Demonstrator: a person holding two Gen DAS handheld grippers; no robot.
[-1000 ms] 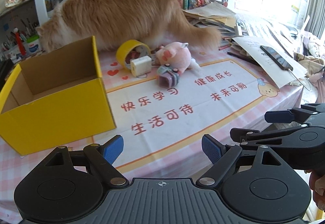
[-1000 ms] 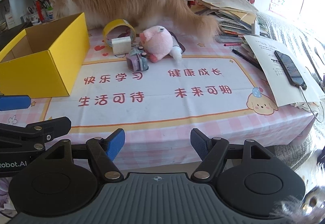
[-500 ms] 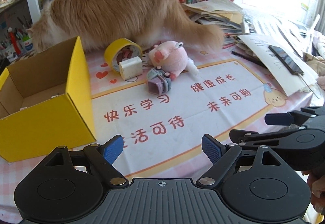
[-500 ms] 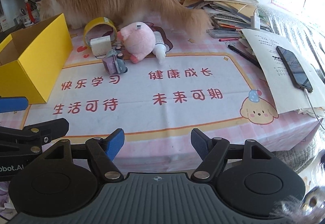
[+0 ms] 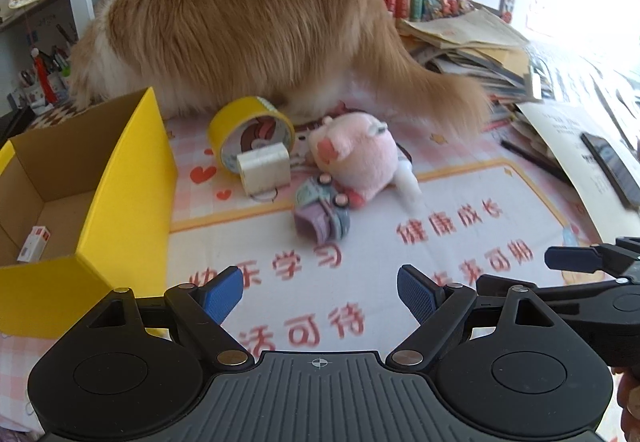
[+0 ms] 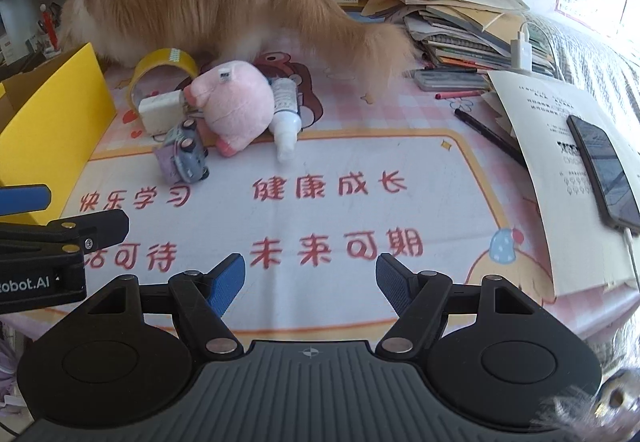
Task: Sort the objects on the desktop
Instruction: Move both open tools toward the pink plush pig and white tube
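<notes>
Hovering above the printed mat (image 6: 320, 169) on the worktop (image 6: 440, 89), the left gripper (image 5: 320, 294) had its blue fingers (image 5: 222, 296) spread with nothing between them, and the right gripper (image 6: 310, 282) likewise stood spread and empty. Beyond them, near the mat's far edge, lay a toy car (image 5: 322, 217) on its side, touching a pink plush pig (image 5: 356, 153). A white bottle (image 6: 285, 113) lay against the pig's right side. Just left of the pig sat a white charger block (image 5: 264, 167) in front of a yellow tape roll (image 5: 250, 131) standing on edge. An open yellow box (image 5: 120, 177) stood to the left, a small red-and-white carton (image 5: 34, 248) lying inside. Behind everything stood an orange cat (image 5: 248, 25), its tail (image 5: 436, 97) hanging toward stacked papers (image 6: 460, 17), with a phone (image 6: 604, 169) resting on a sheet at the right
</notes>
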